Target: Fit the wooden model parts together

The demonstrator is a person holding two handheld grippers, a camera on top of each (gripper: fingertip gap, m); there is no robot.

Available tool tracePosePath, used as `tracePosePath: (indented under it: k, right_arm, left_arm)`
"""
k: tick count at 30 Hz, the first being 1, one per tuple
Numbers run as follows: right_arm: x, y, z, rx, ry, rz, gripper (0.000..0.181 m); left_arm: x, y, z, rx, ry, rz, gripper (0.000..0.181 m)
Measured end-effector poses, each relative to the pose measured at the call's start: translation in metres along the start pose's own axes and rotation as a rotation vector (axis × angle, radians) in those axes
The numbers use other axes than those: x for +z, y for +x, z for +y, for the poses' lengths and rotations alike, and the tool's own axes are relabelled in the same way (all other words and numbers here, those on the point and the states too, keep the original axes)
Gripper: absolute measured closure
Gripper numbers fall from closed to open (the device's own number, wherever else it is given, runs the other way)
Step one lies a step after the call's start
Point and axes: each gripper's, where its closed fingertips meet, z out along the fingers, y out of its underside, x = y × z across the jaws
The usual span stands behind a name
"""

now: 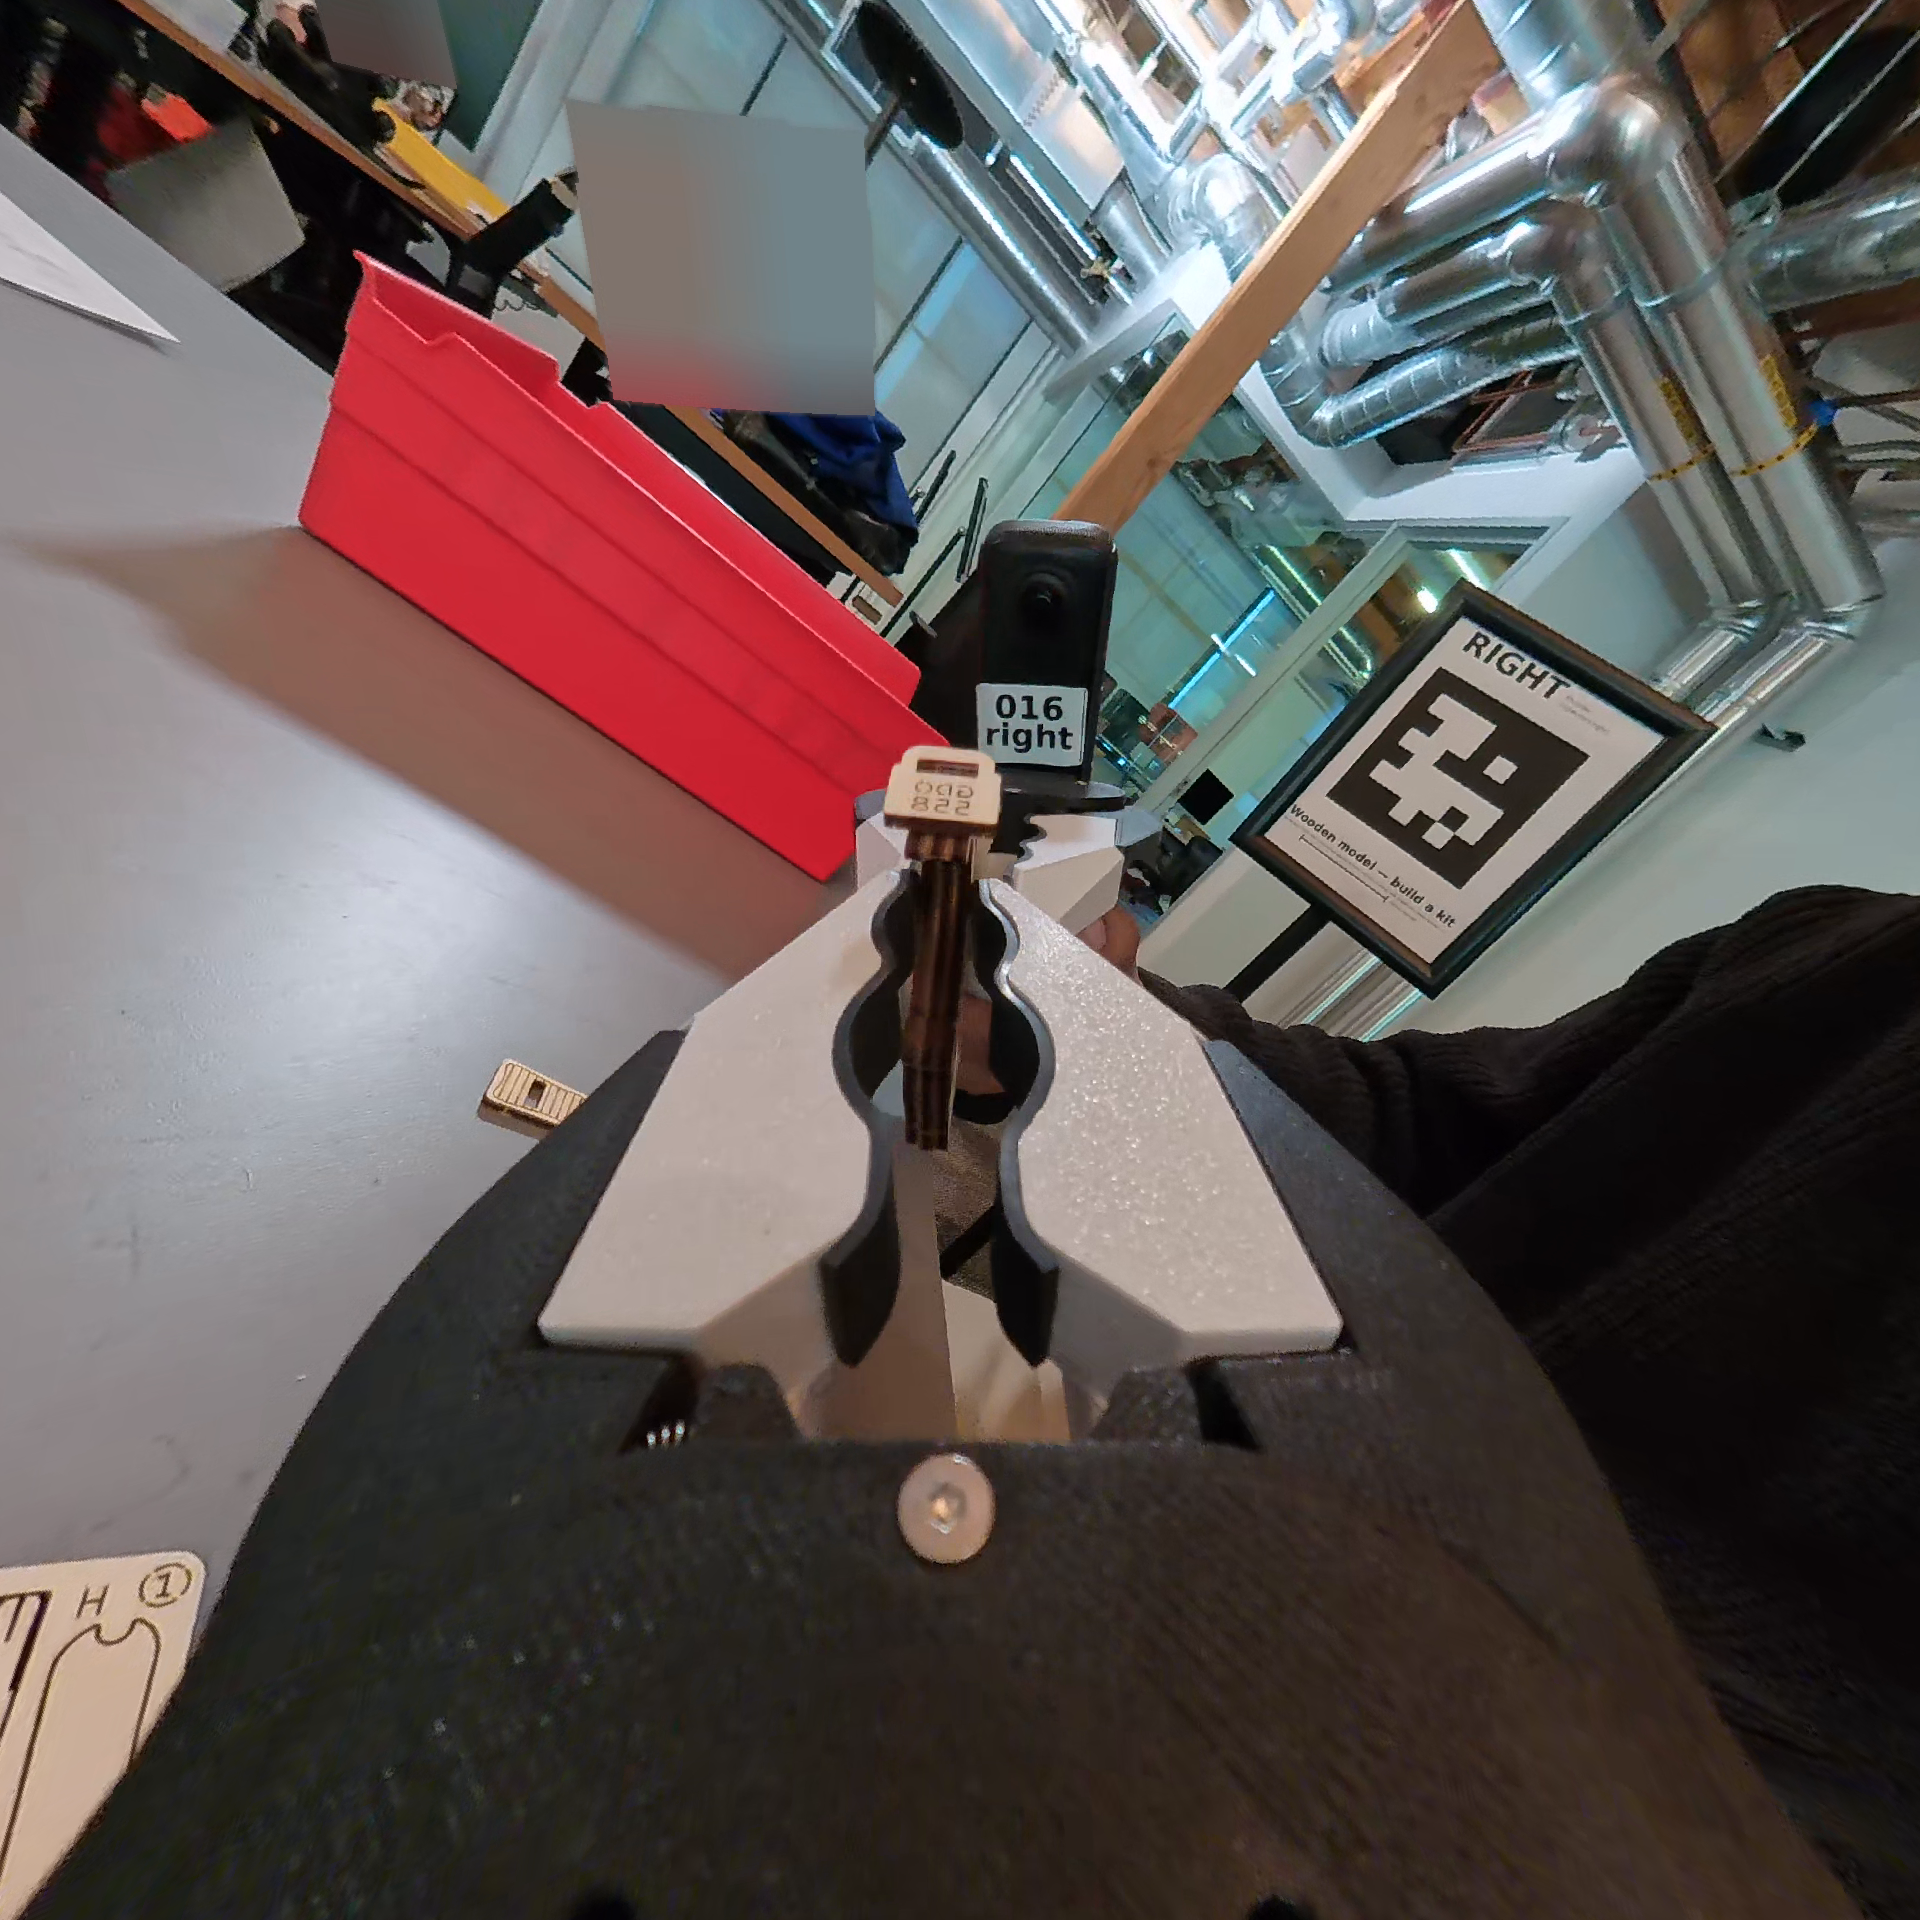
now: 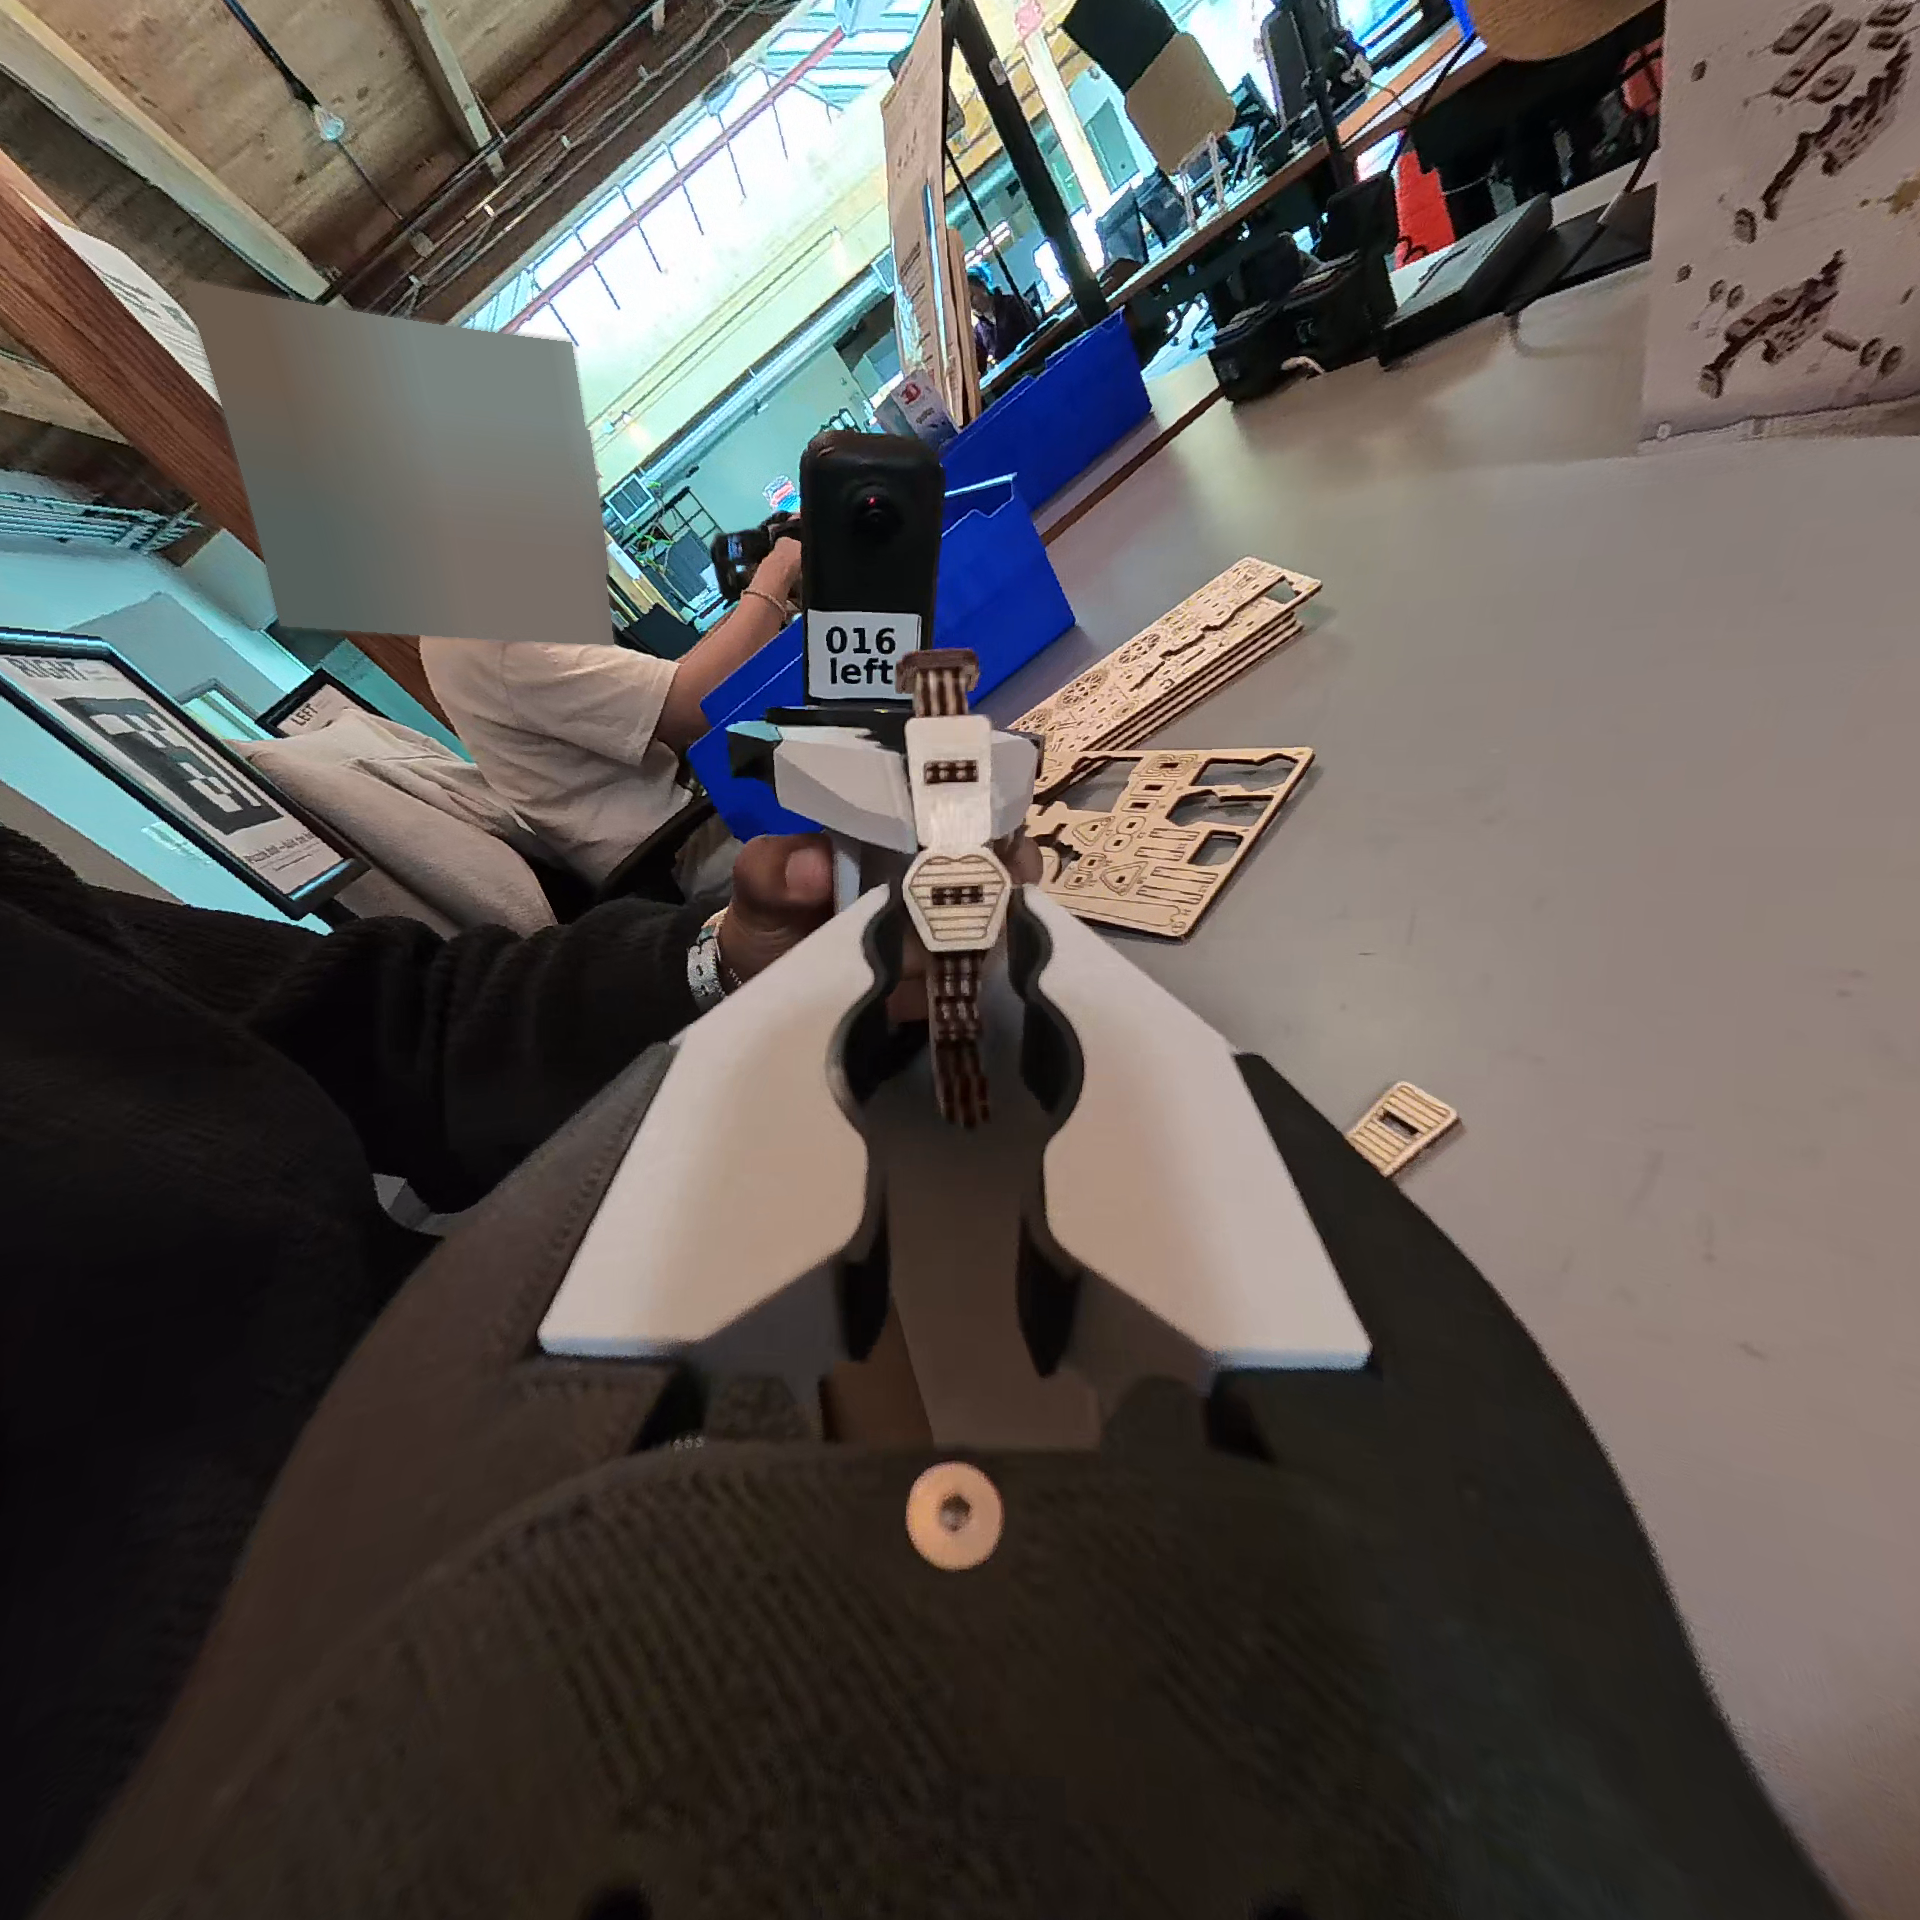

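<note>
lettered white sticker (image 1: 1029,722) on camera (image 1: 1049,603) | lettered framed sign (image 1: 1455,790) (marker pattern) | engraved wooden part (image 1: 943,795)

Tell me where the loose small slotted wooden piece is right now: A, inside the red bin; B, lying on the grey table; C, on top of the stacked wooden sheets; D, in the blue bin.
B: the loose slotted wooden piece lies flat on the bare grey table, apart from the wooden sheets and both grippers' fingers.
</note>
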Motion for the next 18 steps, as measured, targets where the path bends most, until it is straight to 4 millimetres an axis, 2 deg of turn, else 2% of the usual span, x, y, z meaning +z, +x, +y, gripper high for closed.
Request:
tracePosePath:
  k: [6,18]
  right_arm:
    - [-0.0023,-0.0024,-0.0038,0.031,0.022,-0.032,0.162]
    - [0.0006,-0.005,0.0,0.043,0.005,-0.049,0.163]
  left_arm:
    - [-0.0015,0.0016,-0.0045,-0.014,0.034,0.015,0.165]
    - [-0.0027,0.0045,-0.0074,-0.03,0.05,0.042,0.174]
